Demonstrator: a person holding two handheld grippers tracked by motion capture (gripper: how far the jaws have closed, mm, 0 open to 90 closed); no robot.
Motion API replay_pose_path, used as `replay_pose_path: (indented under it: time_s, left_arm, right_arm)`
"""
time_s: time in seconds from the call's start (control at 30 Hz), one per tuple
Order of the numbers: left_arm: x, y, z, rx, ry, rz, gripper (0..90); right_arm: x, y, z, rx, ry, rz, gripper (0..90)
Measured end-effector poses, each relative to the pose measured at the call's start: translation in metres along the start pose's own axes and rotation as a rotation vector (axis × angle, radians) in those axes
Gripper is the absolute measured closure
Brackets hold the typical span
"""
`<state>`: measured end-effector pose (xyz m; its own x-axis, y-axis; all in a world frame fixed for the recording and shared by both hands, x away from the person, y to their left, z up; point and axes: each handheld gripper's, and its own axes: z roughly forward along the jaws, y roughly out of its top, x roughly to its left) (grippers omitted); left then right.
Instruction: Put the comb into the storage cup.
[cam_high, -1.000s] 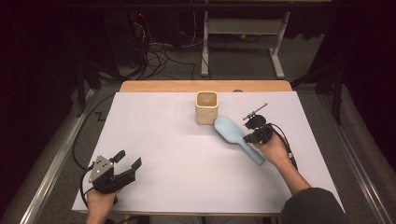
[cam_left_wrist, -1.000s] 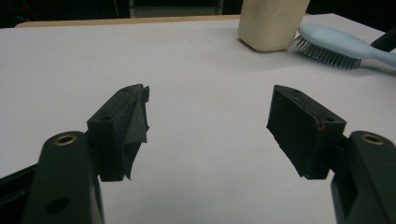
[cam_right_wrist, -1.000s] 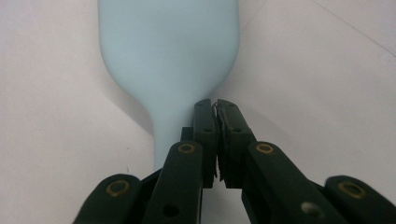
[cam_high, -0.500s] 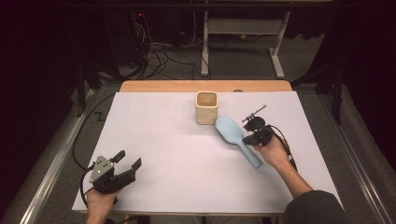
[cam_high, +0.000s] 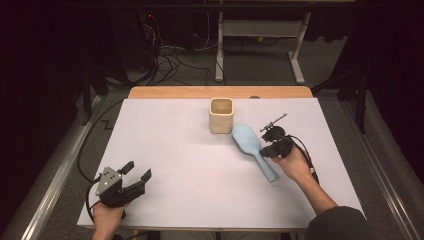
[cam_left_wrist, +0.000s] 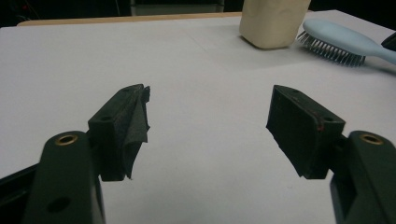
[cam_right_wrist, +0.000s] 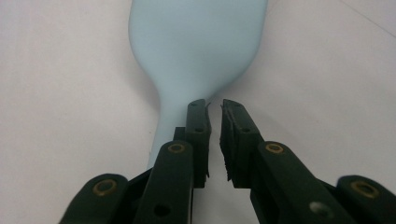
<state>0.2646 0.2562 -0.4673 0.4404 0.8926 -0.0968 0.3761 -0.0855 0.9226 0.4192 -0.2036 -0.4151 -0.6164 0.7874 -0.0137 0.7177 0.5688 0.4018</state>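
The light blue hairbrush (cam_high: 251, 146) lies on the white table (cam_high: 200, 190) right of centre in the high view, bristles down, with its head just beside the beige cup (cam_high: 221, 115) and its handle pointing to the lower right. The right gripper (cam_right_wrist: 215, 106) sits over the neck of the brush. Its jaws have just been opening and now stand a narrow slit apart, with nothing between them; the handle passes under the left jaw. The left gripper (cam_high: 135, 172) rests at the lower left of the high view, well apart from the brush, with its jaws spread wide and empty.

The risk, as it seems, is a bad grip. If the jaws close from this position, they may pinch beside the handle or slide off its smooth rounded back, and the brush could turn and push against the cup.

In the right gripper view the top of the brush head is cut off and the lower handle is hidden under the jaws, so it is hard to tell if a pad touches the plastic.
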Motion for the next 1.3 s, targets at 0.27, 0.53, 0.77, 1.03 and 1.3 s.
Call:
replay_pose_path:
  time_s: [0.27,0.53,0.77,1.03,1.3]
  left_arm:
    - [0.0,0.0,0.0,-0.002,0.001,-0.003,29.7]
    - [0.0,0.0,0.0,0.0,0.001,-0.002,29.7]
    - [0.0,0.0,0.0,-0.005,0.001,-0.005,29.7]
    - [0.0,0.0,0.0,-0.004,0.001,-0.004,29.7]
    - [0.001,0.0,0.0,-0.006,0.003,-0.005,29.7]
  right_arm:
    - [-0.004,-0.003,-0.008,-0.029,0.003,0.043,71.3]
    - [0.003,-0.004,-0.01,-0.017,0.015,0.073,50.3]
    - [0.011,-0.001,-0.002,-0.011,0.023,0.067,45.8]
    - [0.018,0.003,0.009,0.031,0.007,0.059,45.0]
    - [0.021,0.007,0.017,0.048,-0.009,0.061,55.4]
